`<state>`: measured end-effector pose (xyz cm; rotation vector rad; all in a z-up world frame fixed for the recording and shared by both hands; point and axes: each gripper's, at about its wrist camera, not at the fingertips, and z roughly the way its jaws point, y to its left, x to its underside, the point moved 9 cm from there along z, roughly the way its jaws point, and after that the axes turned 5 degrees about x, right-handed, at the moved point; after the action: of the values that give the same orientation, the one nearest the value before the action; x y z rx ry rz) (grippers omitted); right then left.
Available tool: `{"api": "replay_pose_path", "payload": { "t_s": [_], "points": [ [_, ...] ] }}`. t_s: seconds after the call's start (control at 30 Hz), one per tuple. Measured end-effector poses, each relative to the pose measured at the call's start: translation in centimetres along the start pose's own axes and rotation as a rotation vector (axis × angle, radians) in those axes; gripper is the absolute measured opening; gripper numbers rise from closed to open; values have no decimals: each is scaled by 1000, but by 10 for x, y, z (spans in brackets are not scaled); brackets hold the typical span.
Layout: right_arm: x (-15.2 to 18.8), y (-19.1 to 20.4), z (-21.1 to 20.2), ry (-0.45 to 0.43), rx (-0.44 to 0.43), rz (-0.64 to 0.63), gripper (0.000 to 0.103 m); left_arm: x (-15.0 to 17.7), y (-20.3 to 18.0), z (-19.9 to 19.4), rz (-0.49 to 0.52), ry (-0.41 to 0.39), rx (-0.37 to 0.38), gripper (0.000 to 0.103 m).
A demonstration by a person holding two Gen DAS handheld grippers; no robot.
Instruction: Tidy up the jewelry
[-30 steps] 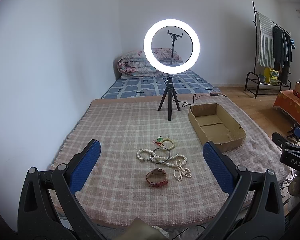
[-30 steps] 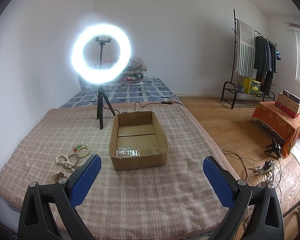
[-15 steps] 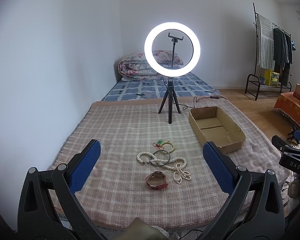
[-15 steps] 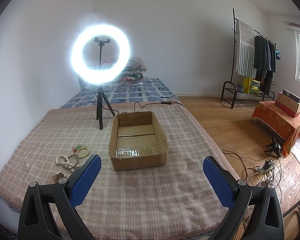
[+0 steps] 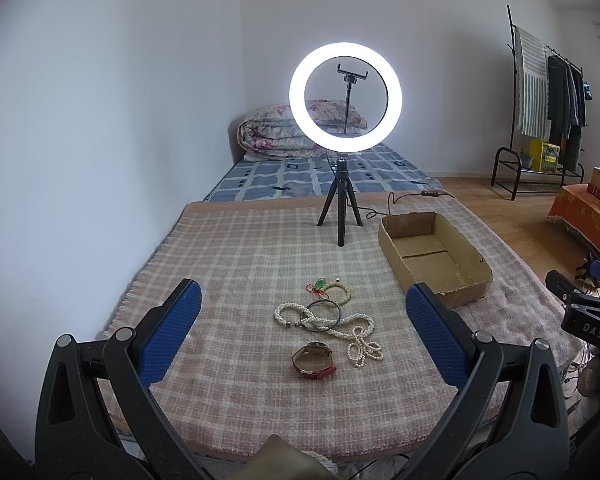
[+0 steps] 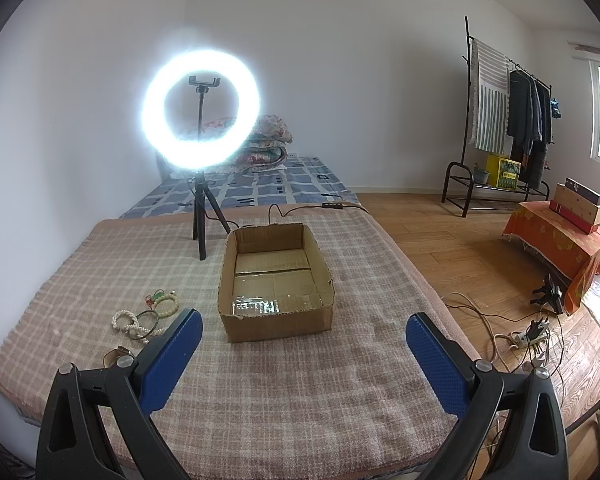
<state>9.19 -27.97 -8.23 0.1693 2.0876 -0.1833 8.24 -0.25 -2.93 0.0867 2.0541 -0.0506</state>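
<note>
Jewelry lies on a checked blanket [image 5: 240,264]: a red-strapped watch [image 5: 314,361], a white pearl necklace [image 5: 358,338], a dark bangle [image 5: 322,316] and a green bead bracelet [image 5: 336,290]. My left gripper [image 5: 300,322] is open and empty, held above and in front of the pile. An empty cardboard box [image 6: 274,280] stands right of the jewelry. My right gripper [image 6: 304,344] is open and empty, in front of the box. The pile shows at the left in the right wrist view [image 6: 144,314], the watch partly hidden by a finger.
A lit ring light on a tripod [image 5: 342,208] stands behind the jewelry, its cable [image 5: 416,196] trailing off the back. A folded quilt [image 5: 276,136] lies on a mattress beyond. A clothes rack [image 6: 504,120], orange-covered table [image 6: 560,248] and floor cables [image 6: 512,332] are to the right.
The left gripper has pulled back and tilted up a little, so the jewelry sits slightly lower and farther in view. The right gripper has barely moved. Both stay open.
</note>
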Motion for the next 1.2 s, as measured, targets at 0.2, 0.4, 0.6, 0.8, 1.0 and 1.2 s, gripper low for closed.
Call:
{"api": "replay_pose_path", "payload": {
  "t_s": [0.2, 0.4, 0.6, 0.8, 1.0, 1.2],
  "points": [
    [-1, 0, 0, 0, -1, 0, 103, -1, 1, 1, 1, -1, -3, 103],
    [-2, 5, 2, 0, -10, -3, 103, 5, 7, 4, 2, 4, -19, 103],
    [0, 11, 4, 0, -18, -11, 103, 8, 11, 8, -2, 13, -32, 103],
    [4, 16, 9, 18, -26, -20, 103, 11, 13, 11, 1, 23, -34, 103],
    [10, 24, 19, 63, -34, -39, 103, 16, 24, 16, -2, 52, -28, 103],
    [19, 29, 38, 156, -38, -53, 103, 22, 50, 37, 5, 128, 0, 103]
  ]
}}
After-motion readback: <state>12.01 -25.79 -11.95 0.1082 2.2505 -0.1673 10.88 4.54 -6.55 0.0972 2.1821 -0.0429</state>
